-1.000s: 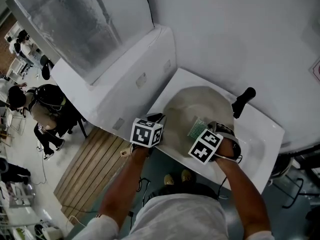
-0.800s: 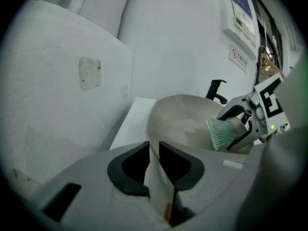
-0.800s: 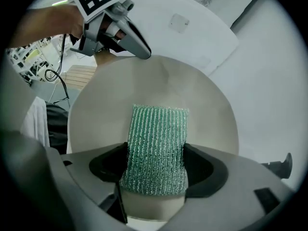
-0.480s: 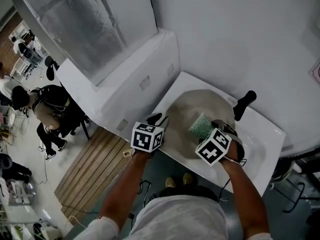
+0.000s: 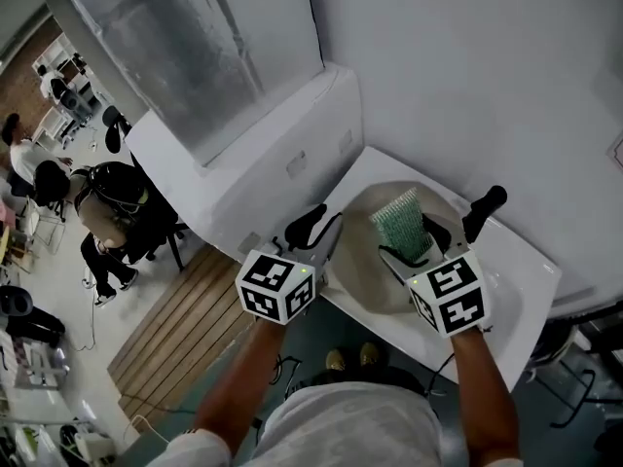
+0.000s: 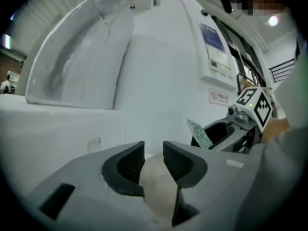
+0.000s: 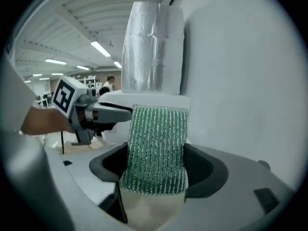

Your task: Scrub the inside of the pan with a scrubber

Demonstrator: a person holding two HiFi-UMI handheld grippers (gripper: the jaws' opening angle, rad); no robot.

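Note:
The pan (image 5: 362, 261), beige inside with a black handle (image 5: 484, 209), lies in the white sink (image 5: 511, 275). My right gripper (image 5: 414, 244) hangs above the pan, shut on a green mesh scrubber (image 5: 400, 224) that stands upright out of its jaws. In the right gripper view the scrubber (image 7: 156, 148) fills the gap between the pads. My left gripper (image 5: 316, 228) is raised over the pan's left rim. Its jaws have just been opening and stand open with nothing between them (image 6: 154, 154); the pan's beige inside (image 6: 158, 189) shows below them.
A white counter block (image 5: 263, 154) and a frosted panel (image 5: 185, 37) rise left of the sink, with a white wall behind. A wooden slatted board (image 5: 180, 334) lies on the floor below. People stand at the far left (image 5: 102, 207).
Both grippers have risen from the pan. The scrubber has lifted off the pan's inside and now points up. The left jaws have widened and left the pan's rim.

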